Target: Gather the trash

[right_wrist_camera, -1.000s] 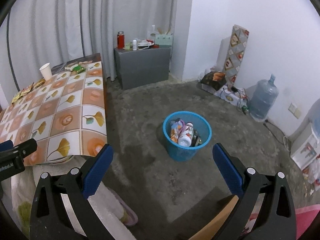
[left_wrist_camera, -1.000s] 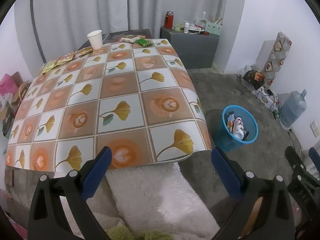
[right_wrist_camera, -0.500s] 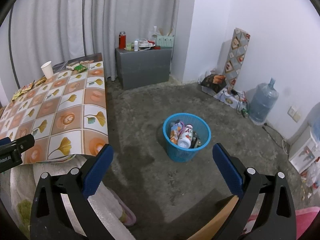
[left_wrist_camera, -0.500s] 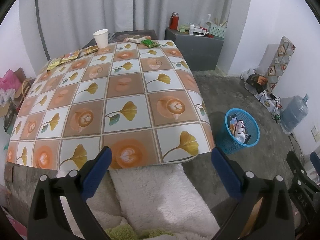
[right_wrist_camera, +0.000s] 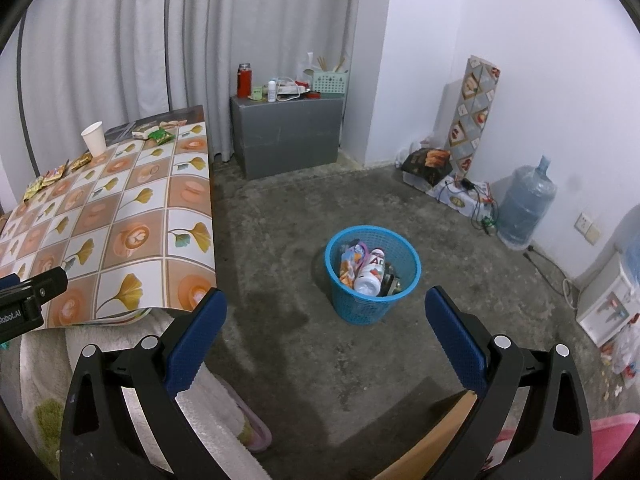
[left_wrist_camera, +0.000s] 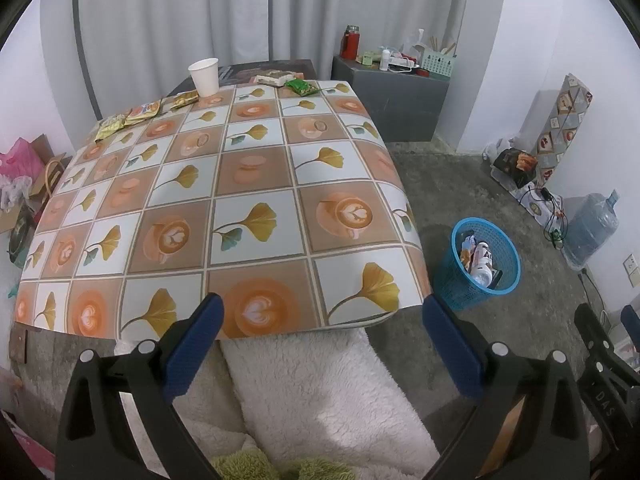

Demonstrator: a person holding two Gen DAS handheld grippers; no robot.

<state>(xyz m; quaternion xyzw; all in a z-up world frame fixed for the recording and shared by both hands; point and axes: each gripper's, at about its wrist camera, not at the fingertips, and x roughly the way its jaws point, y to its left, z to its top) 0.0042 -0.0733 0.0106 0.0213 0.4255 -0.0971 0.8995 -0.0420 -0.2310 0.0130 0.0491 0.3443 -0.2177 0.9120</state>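
Table under a checkered cloth printed with ginkgo leaves and coffee cups. Trash at its far edge: white paper cup standing upright; yellow snack wrappers lying flat in a loose row left of the cup; green packet and pale packet right of it, close together. Blue mesh basket on the concrete floor, right of the table's near corner and apart from it, already holding a white bottle, a colourful pouch and some darker items too small to tell.

Left gripper with blue-padded fingers spread wide and grasping nothing, low over a white fleecy blanket at the table's near edge; all table trash well apart from the fingers, across the whole cloth. Right gripper likewise spread and empty-handed, with the basket framed between its fingers but farther out on the floor.

Near half of the cloth bare. Open floor around the basket on all sides. Grey cabinet against the curtain, water jug and boxes along the right wall.
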